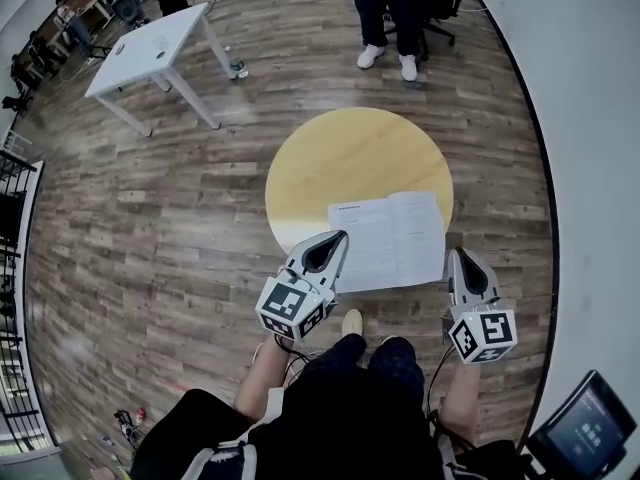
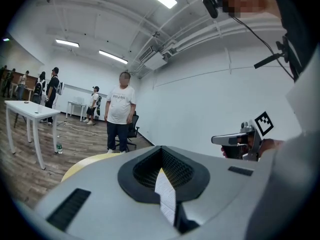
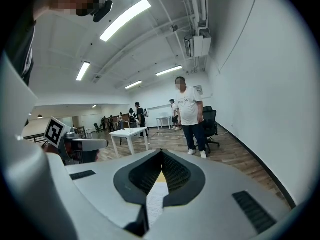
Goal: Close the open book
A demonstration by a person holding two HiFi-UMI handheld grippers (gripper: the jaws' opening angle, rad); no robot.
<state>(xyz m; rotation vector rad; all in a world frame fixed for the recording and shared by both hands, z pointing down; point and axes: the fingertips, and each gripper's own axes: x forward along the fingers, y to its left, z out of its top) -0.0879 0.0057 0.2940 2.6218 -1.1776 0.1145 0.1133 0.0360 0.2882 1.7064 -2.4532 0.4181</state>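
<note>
An open book (image 1: 395, 236) with white printed pages lies flat on the near right part of a round yellow table (image 1: 340, 158). My left gripper (image 1: 338, 238) hovers with its tips over the book's near left edge, jaws shut and empty. My right gripper (image 1: 457, 255) sits just off the book's near right corner, at the table's rim, also shut with nothing in it. In the left gripper view a strip of page (image 2: 165, 194) shows through the slot behind the closed jaws (image 2: 161, 148), and the right gripper (image 2: 240, 140) appears at the right. The right gripper view shows the same page strip (image 3: 154, 204).
A person (image 1: 390, 8) stands on the wooden floor beyond the table, beside a black office chair (image 1: 440, 8). A white table (image 1: 150, 53) stands at the far left. A white wall runs along the right. A dark device with a screen (image 1: 585, 433) is at the bottom right.
</note>
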